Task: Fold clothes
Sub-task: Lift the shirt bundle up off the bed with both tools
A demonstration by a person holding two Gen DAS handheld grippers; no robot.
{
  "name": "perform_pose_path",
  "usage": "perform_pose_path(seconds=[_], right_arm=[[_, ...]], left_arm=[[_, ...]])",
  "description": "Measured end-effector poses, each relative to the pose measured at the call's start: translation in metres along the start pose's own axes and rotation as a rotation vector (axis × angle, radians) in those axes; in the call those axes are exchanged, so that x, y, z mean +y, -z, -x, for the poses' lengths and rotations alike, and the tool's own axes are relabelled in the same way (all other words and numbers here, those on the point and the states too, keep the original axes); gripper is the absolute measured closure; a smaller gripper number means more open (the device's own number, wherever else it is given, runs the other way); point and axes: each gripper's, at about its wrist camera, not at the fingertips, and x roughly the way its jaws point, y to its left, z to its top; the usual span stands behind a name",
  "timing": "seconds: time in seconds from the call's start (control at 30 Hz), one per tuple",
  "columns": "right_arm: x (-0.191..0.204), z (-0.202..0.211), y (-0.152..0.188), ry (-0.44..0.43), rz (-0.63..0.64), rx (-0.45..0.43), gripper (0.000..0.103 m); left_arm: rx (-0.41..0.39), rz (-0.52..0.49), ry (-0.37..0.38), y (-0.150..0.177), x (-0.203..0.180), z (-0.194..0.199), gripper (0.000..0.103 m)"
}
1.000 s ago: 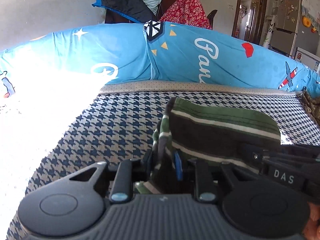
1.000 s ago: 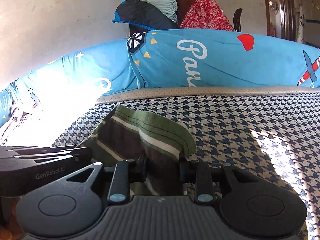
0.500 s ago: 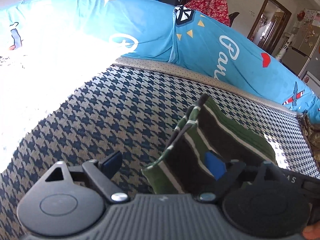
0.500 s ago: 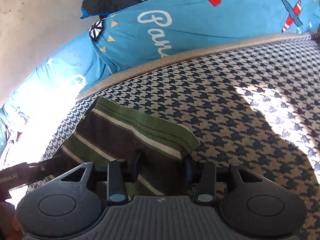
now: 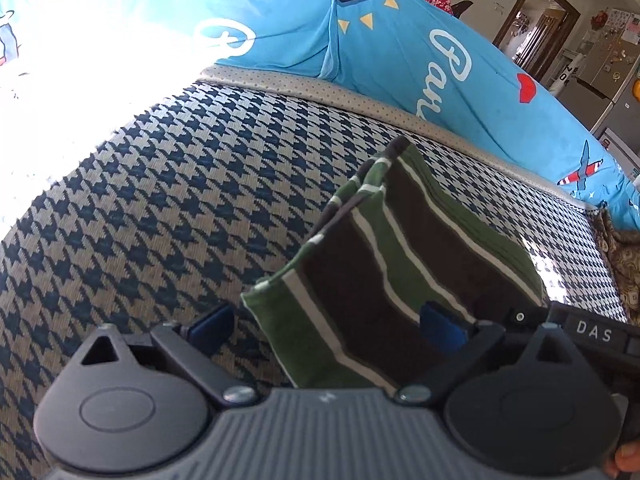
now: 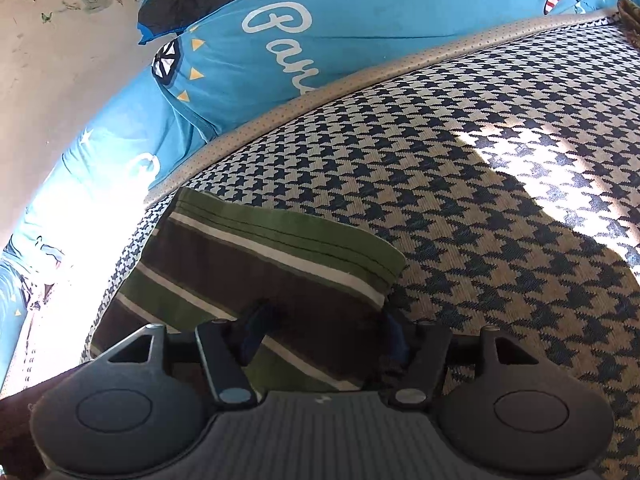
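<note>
Left gripper (image 5: 326, 326) stood wide open, gripping nothing; right gripper (image 6: 320, 330) parted too, straddling the folded striped garment (image 6: 256, 264), clamping nothing. That garment lay flat on the houndstooth cover (image 6: 460, 208), near blue cushions (image 5: 400, 52).

cloth on cloth, with matt plastic tools in front

the folded garment (image 5: 404, 264) is soft knitted cloth, matt, in green, brown and white stripes with stitched hem lines; the houndstooth cover (image 5: 168, 200) under it is coarse woven fabric with a visible ribbed weave, edged by a dotted beige band; the blue bedding (image 5: 304, 28) behind is smooth printed cloth, slightly creased; the left gripper (image 5: 326, 326) is matt dark plastic with a ribbed grey body, shiny metal rivets and blue rubbery-looking pads; the right gripper (image 6: 320, 330) has the same matt plastic, ribbed grey body and metal rivets.
</note>
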Motion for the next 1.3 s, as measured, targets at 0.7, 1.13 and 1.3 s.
perform_pose_path(seconds=[0.7, 1.13, 1.3], right_arm=[[0.027, 0.005, 0.006, 0.008, 0.170, -0.074, 0.082], [0.065, 0.038, -0.004, -0.019, 0.264, -0.210, 0.083], [0.076, 0.044, -0.004, -0.010, 0.298, -0.228, 0.083]], left_arm=[[-0.106, -0.153, 0.001, 0.007, -0.035, 0.008, 0.084], [-0.201, -0.192, -0.053, -0.009, -0.036, 0.039, 0.084], [-0.210, -0.187, -0.071, -0.012, -0.034, 0.049, 0.084]])
